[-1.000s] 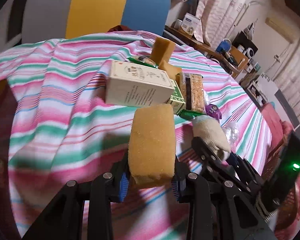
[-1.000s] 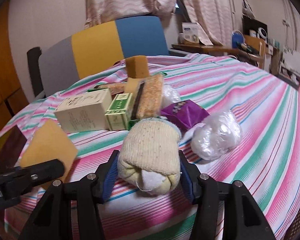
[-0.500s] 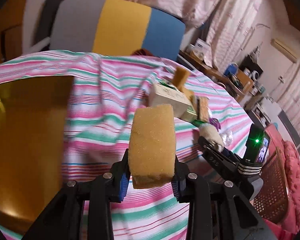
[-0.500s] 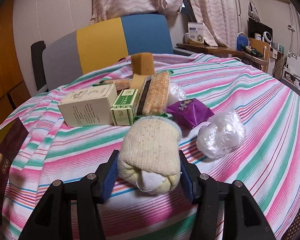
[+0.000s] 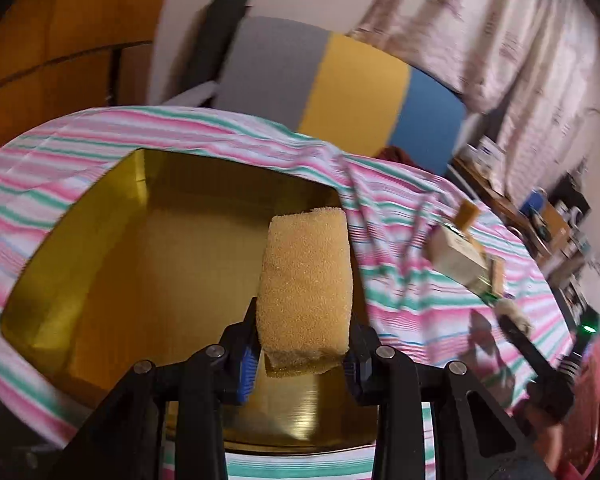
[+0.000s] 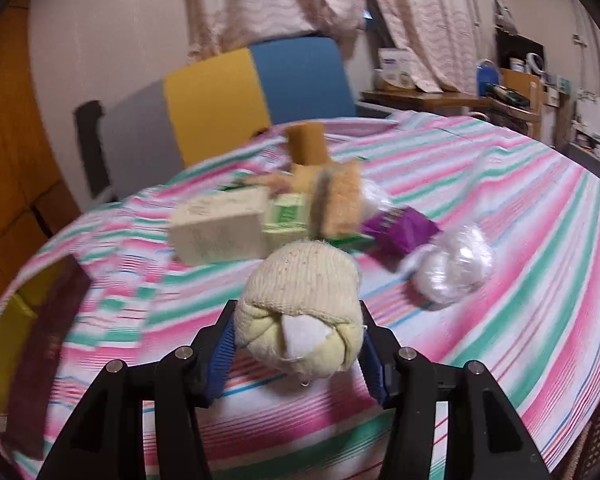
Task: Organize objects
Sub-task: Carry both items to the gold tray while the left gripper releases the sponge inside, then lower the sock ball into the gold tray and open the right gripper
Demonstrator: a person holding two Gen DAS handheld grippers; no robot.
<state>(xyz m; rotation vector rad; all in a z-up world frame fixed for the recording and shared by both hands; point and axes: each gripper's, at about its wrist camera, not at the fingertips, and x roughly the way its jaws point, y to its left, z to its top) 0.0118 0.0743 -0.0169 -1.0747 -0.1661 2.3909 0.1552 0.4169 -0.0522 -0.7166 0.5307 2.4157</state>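
My left gripper [image 5: 302, 364] is shut on a yellow sponge [image 5: 306, 284] and holds it upright above the open gold box [image 5: 112, 280] at the table's left end. My right gripper [image 6: 300, 356] is shut on a rolled cream sock [image 6: 300, 312] and holds it just above the striped tablecloth [image 6: 500, 240]. The box edge shows at the far left of the right wrist view [image 6: 16, 320]. The right gripper with the sock shows at the right of the left wrist view [image 5: 516, 320].
A pile lies mid-table: a cream carton [image 6: 220, 228], a green box [image 6: 288, 216], a scrub sponge [image 6: 340, 200], another yellow sponge [image 6: 306, 144], a purple packet [image 6: 400, 232] and a clear plastic bag [image 6: 452, 268]. A grey, yellow and blue chair [image 6: 220, 100] stands behind the table.
My left gripper has swung left with the sponge, from near the pile to over the gold box. My right gripper has kept the sock and turned slightly left.
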